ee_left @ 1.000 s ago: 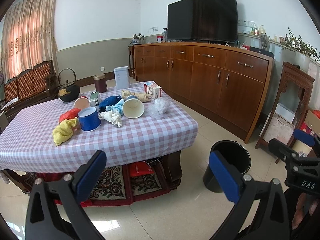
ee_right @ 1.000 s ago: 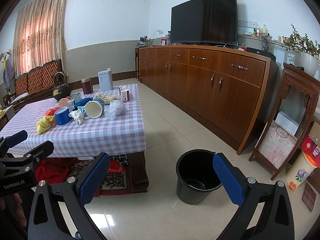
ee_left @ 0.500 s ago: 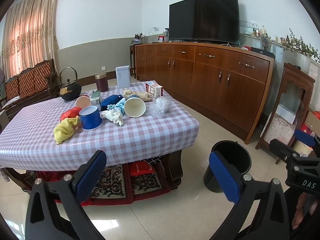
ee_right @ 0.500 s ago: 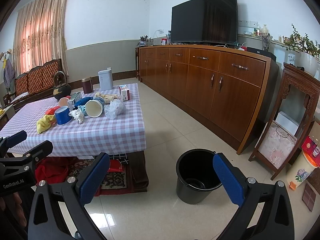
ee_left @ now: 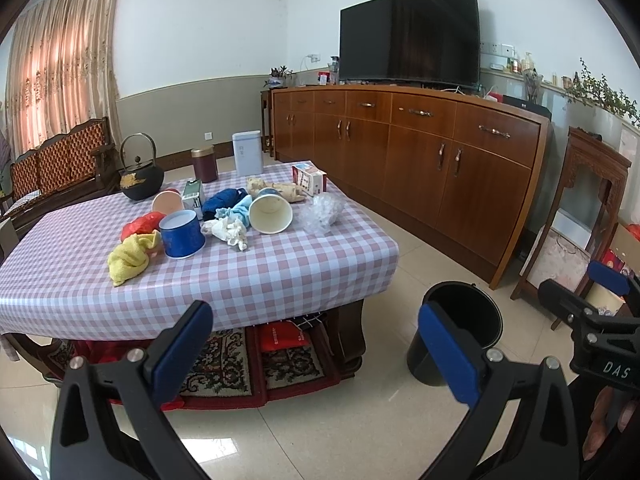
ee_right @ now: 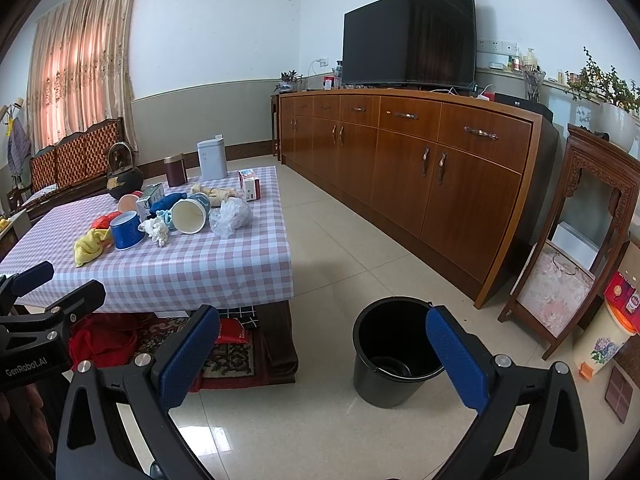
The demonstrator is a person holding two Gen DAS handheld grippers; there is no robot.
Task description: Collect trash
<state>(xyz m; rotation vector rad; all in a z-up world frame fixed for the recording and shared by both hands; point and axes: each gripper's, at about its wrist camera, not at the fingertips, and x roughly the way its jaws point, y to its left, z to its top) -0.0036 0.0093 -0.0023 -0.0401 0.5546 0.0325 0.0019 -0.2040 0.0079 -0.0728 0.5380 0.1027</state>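
Trash lies on the checked tablecloth (ee_left: 248, 280): a blue paper cup (ee_left: 181, 233), a tipped white cup (ee_left: 271, 213), crumpled white tissue (ee_left: 229, 231), a clear plastic bag (ee_left: 322, 213), a yellow rag (ee_left: 129, 258) and red wrapper (ee_left: 138, 225). The same pile shows in the right wrist view, with the white cup (ee_right: 190, 216) and plastic bag (ee_right: 232, 217). A black bucket (ee_right: 396, 350) stands on the floor right of the table, also in the left wrist view (ee_left: 460, 336). My left gripper (ee_left: 316, 354) and right gripper (ee_right: 322, 356) are open, empty, well short of the table.
A black kettle (ee_left: 141, 174), a brown canister (ee_left: 204, 165), a white container (ee_left: 247, 158) and a small carton (ee_left: 309, 178) stand at the table's far side. A long wooden sideboard (ee_right: 420, 160) with a TV runs along the right. A wooden stand (ee_right: 580, 248) is far right.
Both cameras have drifted slightly; the table scene sits a little closer in the left wrist view. Both grippers stay open and empty.
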